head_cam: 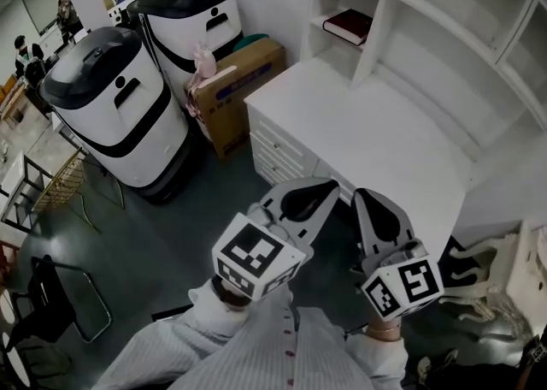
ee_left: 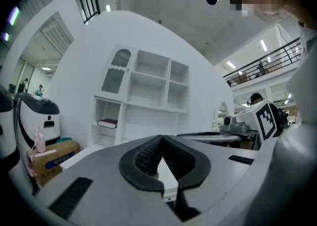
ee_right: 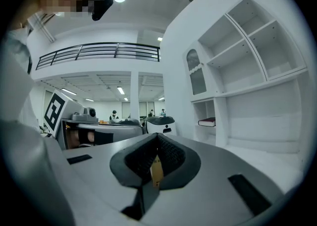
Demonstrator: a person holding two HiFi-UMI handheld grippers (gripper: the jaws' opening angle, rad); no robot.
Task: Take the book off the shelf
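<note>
A dark red book (head_cam: 349, 26) lies flat in the lower left compartment of the white shelf unit (head_cam: 444, 3), alone in it. In the left gripper view the book (ee_left: 107, 123) is small and far ahead to the left. The right gripper view shows the book (ee_right: 207, 121) at centre right. My left gripper (head_cam: 332, 185) and right gripper (head_cam: 363, 194) hover side by side at the desk's near edge, well short of the shelf. Both are shut with nothing held: the left gripper (ee_left: 161, 139) and right gripper (ee_right: 157, 137) have their jaws pressed together.
A white desk (head_cam: 376, 136) with drawers (head_cam: 278, 153) lies between me and the shelf. Two white-and-black robots (head_cam: 111, 110) (head_cam: 192, 12) and a cardboard box (head_cam: 235, 85) stand to the left. A black chair (head_cam: 51, 303) is at lower left. People stand far back.
</note>
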